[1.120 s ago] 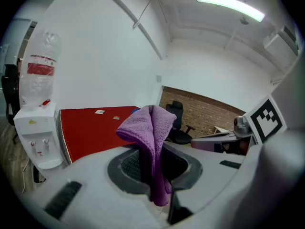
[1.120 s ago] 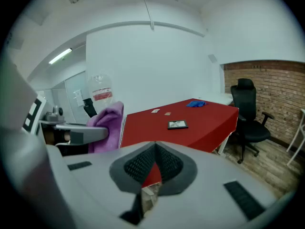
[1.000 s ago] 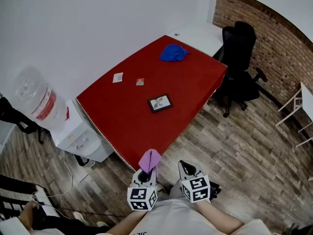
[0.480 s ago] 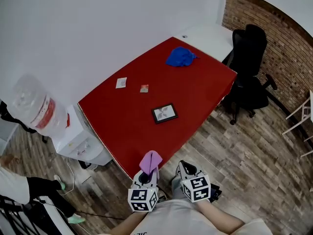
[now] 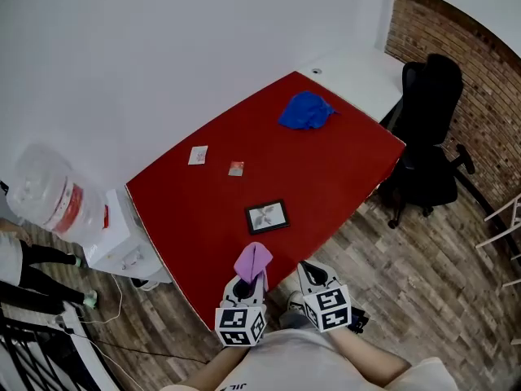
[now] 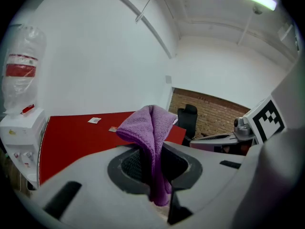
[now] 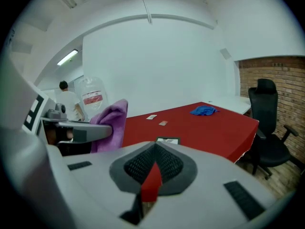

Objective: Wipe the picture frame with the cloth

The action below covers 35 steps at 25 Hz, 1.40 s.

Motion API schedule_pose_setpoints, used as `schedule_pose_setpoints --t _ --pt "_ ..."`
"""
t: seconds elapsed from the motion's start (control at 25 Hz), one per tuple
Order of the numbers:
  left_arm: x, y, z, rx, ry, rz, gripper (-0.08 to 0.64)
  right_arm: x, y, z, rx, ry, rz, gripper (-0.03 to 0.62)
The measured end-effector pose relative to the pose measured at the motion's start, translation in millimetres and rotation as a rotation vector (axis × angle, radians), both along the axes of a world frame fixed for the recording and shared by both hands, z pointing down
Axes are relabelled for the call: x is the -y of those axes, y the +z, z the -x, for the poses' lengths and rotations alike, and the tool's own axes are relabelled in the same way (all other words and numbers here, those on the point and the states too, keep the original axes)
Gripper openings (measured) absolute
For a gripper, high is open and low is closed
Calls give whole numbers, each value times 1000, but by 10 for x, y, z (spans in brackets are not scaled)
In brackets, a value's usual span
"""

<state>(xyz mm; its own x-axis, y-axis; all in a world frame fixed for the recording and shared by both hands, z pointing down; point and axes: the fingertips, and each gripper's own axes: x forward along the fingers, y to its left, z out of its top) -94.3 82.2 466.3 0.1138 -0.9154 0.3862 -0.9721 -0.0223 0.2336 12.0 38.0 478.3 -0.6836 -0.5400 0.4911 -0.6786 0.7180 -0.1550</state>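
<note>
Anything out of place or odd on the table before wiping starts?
Nothing is spilled or damaged. The picture frame lies flat, askew to the edges of the red table. A blue cloth sits crumpled at the far end, while the left gripper is shut on a purple cloth.

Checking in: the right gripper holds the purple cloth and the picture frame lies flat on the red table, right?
Not quite. The left gripper holds the purple cloth, not the right gripper, which is shut and empty; the left gripper view shows it. The picture frame does lie flat on the red table.
</note>
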Motion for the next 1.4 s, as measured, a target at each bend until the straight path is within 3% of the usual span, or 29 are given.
schedule_pose_setpoints --t 0.52,1.4 --pt "303 129 122 2 -20 59 57 383 121 65 10 15 42 3" --pt "1016 627 886 32 21 100 57 961 528 573 -70 59 53 3"
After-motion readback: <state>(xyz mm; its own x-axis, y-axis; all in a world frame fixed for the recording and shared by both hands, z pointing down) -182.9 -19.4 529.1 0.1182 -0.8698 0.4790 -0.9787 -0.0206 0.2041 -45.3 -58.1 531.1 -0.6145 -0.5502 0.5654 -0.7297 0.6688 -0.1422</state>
